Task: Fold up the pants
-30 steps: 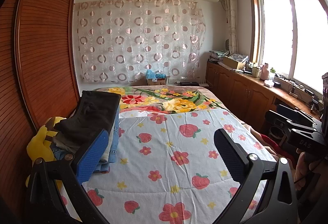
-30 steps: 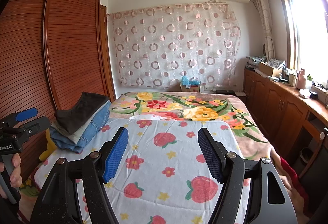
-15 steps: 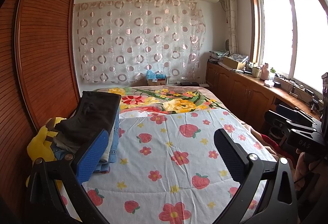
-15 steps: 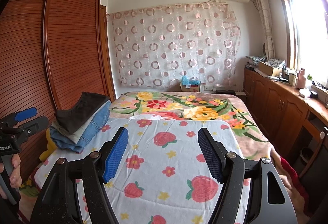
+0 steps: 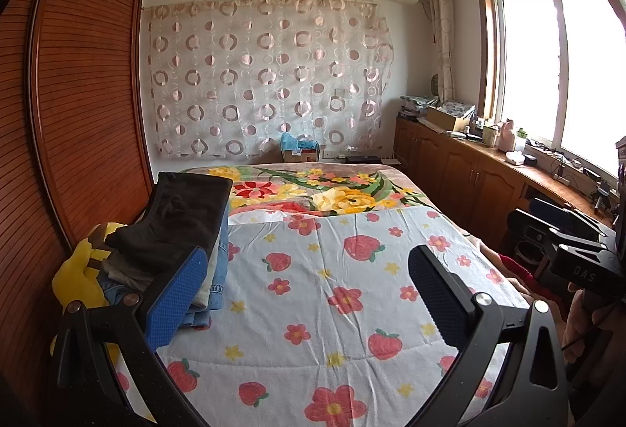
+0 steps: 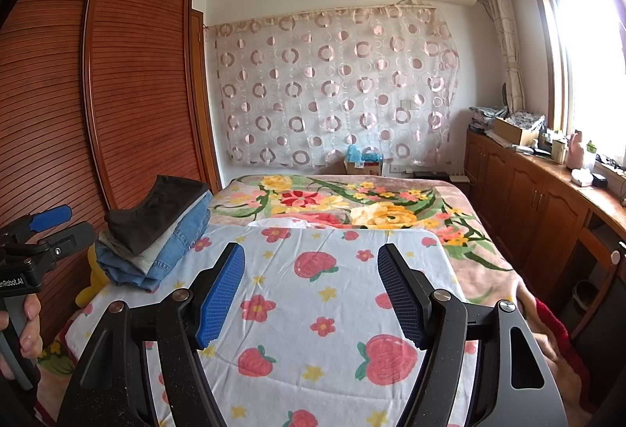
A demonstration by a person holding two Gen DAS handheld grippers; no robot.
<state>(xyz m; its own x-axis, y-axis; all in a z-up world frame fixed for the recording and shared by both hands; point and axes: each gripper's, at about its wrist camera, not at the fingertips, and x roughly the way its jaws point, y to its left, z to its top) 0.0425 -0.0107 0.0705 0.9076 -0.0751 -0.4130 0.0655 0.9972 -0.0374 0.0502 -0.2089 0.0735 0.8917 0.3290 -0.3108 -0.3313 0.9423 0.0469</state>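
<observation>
Pants: a stack of folded garments sits on the left edge of the bed, against the wooden wardrobe. A dark pair lies on top, with pale cloth and blue denim under it.
Stack in the right view: the same stack shows on the left side, far from your right gripper.
Open bedspread: the strawberry-print area in front of you carries no spread-out garment.
Left gripper: your left gripper is released, jaws wide apart, holding nothing. Its left finger overlaps the near end of the stack in the left view; whether it touches the cloth I cannot tell.
Right gripper: your right gripper is also released and empty, pointing up the middle of the bed.
Nearer hand: your left one, clearly. The stack lies to its left and just ahead, but well off to the left of your right gripper.
Long axis: the stack runs near to far along the bed's left edge, roughly in line with where both grippers point.
Stage: this fits either pants waiting on the stack to be pulled onto the bedspread, or a pair already folded and laid on top. The pictures do not settle which.
If you reach for the stack: I judge the approach would come from its near end with your left gripper.
</observation>
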